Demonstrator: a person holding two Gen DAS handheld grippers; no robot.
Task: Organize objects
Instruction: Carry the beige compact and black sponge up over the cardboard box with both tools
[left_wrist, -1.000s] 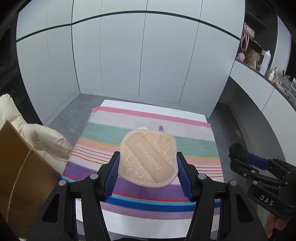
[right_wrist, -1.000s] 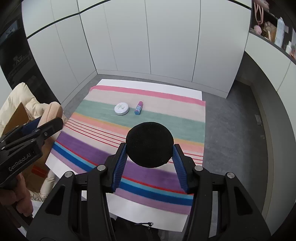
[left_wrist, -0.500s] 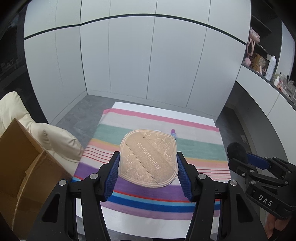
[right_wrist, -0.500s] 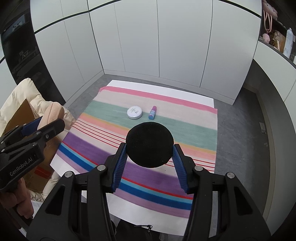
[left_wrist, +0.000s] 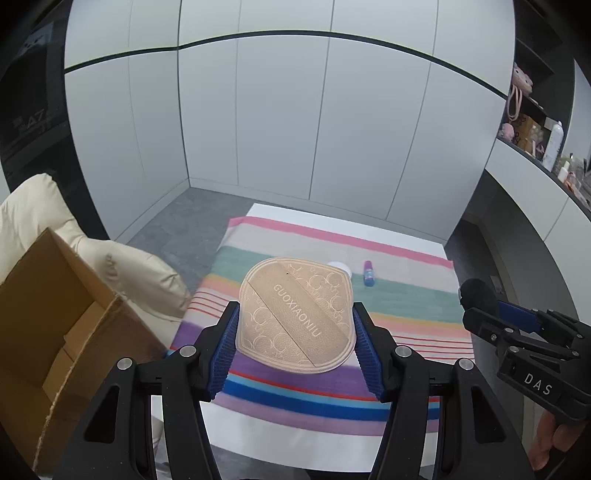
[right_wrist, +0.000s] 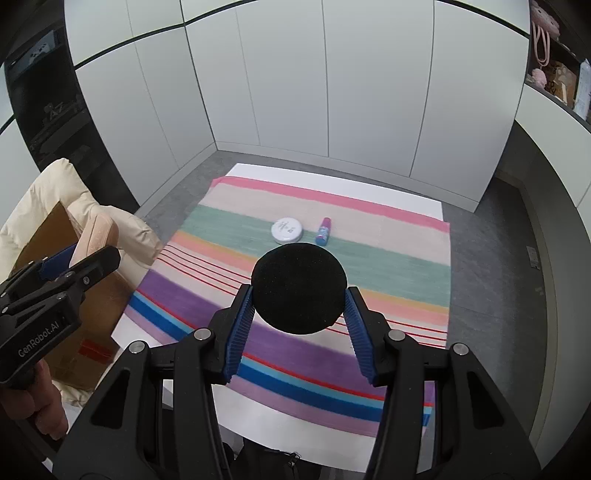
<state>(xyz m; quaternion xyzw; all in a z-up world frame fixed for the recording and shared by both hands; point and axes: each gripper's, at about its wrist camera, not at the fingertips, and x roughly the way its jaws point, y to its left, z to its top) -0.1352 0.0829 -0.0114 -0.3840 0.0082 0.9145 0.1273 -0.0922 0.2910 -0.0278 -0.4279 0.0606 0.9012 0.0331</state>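
Left wrist: beige pad partly hides white tin, prob.

This looks like a room in a home, a dressing room or bedroom corner: tall white flat-fronted cupboard doors run wall to wall above a grey floor, and a low white table stands under a striped cloth. Along the right, a dark open shelf holds pink bags, a box and bottles. Beside the table's left edge a cream padded jacket lies heaped behind an open cardboard box, everyday household clutter.
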